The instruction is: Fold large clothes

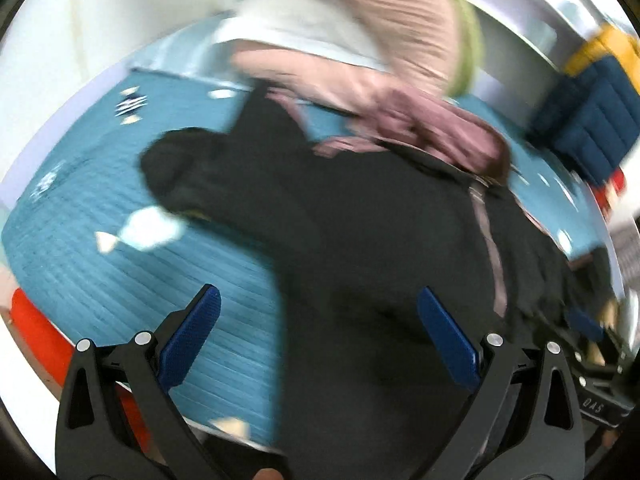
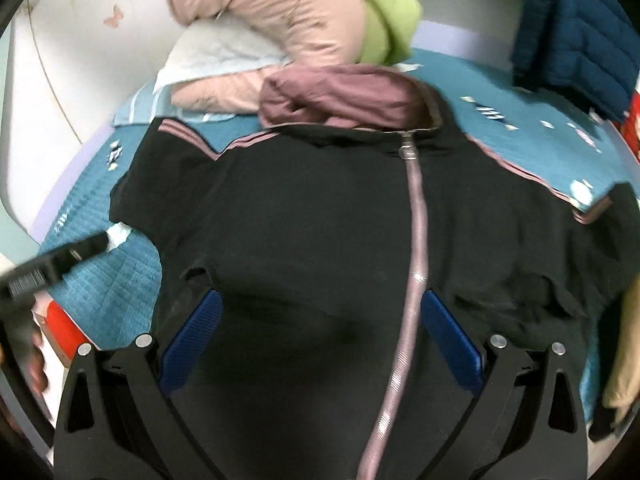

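Observation:
A black zip-up jacket [image 2: 312,220] with a mauve hood [image 2: 340,94], a mauve zipper [image 2: 416,216] and striped sleeves lies spread front-up on a teal quilted bed cover [image 2: 108,292]. My right gripper [image 2: 322,300] hovers open over the jacket's lower front, blue pads on either side of the zipper, nothing between them. In the blurred left wrist view the jacket [image 1: 360,240] runs from a left sleeve [image 1: 180,172] to the body at right. My left gripper [image 1: 318,296] stands open above the sleeve's base and the bed cover [image 1: 100,272].
Pink and green bedding [image 2: 288,12] and a pale pillow [image 2: 216,56] are piled at the head of the bed. A dark blue quilted garment [image 2: 576,32] lies at the back right. A red object [image 2: 64,324] sits at the bed's left edge. The left gripper's black body [image 2: 52,268] enters from the left.

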The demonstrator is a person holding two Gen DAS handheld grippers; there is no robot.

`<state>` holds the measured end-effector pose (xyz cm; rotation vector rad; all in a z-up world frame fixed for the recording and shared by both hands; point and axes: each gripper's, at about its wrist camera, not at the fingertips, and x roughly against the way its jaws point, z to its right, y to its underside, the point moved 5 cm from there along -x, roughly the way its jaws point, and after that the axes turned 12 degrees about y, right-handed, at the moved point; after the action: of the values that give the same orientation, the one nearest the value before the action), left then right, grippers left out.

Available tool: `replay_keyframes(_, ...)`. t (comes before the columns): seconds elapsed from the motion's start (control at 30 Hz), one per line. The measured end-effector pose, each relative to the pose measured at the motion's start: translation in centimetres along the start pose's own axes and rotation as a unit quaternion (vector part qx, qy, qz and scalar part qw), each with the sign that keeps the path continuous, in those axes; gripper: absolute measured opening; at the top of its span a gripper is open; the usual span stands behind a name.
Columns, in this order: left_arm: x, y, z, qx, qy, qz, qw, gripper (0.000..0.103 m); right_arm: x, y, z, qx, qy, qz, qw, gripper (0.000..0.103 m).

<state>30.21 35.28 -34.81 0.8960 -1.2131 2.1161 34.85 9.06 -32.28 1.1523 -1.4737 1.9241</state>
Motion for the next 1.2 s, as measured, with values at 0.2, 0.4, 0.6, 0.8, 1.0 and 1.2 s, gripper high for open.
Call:
replay_keyframes(0.2,-1.8,-5.6,-12.5,0.052,-0.067,0.038,0.9957,0.098,-5.1,-2.4,-4.7,0.026,-0.002,-0.003,1.000,0.096)
replay_keyframes(0.4,-6.1,-8.2,-22.4,0.169,-0.055,0.028,0.9836,0.098,-9.1,-2.8,-7.2,0.039,-0.005,-0.023,0.999,0.096)
replay_keyframes(0.6,-10.3,-9.4,-24.6,0.204,-0.044,-0.002,0.9779,0.098,-11.5,-3.3,-8.3,0.049,-0.003,-0.031,0.998,0.096)
replay_keyframes(0.8,-12.5,-8.8,-25.0,0.198,-0.079,-0.029,0.9765,0.098,-12.3,-4.2,-8.2,0.041,-0.004,-0.027,0.999,0.096)
replay_keyframes(1.0,-10.8,-8.6,-24.4,0.193,-0.036,0.003,0.9805,0.061,-12.4,-4.8,-8.2,0.038,-0.003,-0.023,0.999,0.096)
replay_keyframes(1.2,-7.4,-7.7,-24.0,0.201,0.044,0.045,0.9776,0.020,-12.2,-5.8,-8.7,0.036,-0.013,-0.015,0.999,0.096)
